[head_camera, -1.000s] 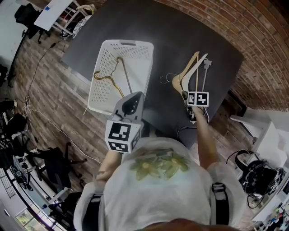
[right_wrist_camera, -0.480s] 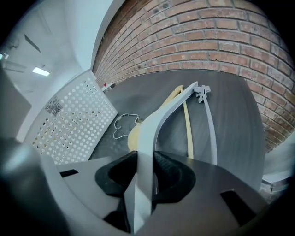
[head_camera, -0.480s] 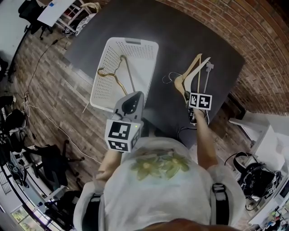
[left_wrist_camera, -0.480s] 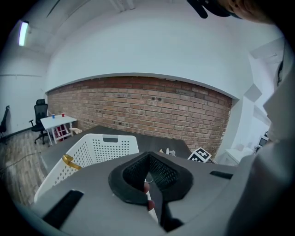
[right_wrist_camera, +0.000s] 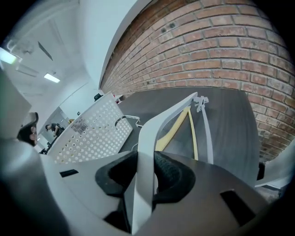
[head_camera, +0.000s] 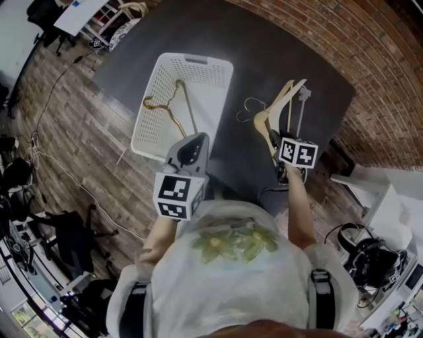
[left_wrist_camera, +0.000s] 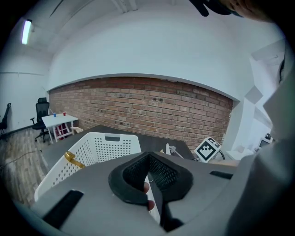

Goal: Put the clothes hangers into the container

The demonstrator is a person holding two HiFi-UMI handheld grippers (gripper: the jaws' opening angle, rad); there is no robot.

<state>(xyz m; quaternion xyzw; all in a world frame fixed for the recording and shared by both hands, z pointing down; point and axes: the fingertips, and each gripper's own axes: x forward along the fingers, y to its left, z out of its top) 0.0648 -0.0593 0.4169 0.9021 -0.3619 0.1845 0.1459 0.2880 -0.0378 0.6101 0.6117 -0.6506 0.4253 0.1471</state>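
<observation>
A white perforated basket [head_camera: 198, 61] stands on the dark table [head_camera: 264, 46], with a gold hanger [head_camera: 173, 119] lying inside it. To its right lie a wooden hanger [head_camera: 268, 115] and a white hanger [head_camera: 293, 98], side by side. My right gripper [head_camera: 281, 142] is shut on the near arm of the white hanger [right_wrist_camera: 159, 124], whose near end is raised off the table above the wooden hanger [right_wrist_camera: 173, 129]. My left gripper [head_camera: 193, 138] hovers over the basket's near edge, its jaws together with nothing between them. In the left gripper view the basket [left_wrist_camera: 106, 147] and gold hook [left_wrist_camera: 73, 159] lie just ahead.
A thin wire hook [head_camera: 248, 109] lies between basket and hangers. A brick wall [right_wrist_camera: 221, 50] runs behind the table. Office chairs [head_camera: 73, 234], cables and a white table [head_camera: 79, 16] stand on the floor to the left. Bags and gear [head_camera: 373, 254] sit at the right.
My right gripper has risen toward the camera with the white hanger's near end in it. The left gripper has stayed over the basket's near edge.
</observation>
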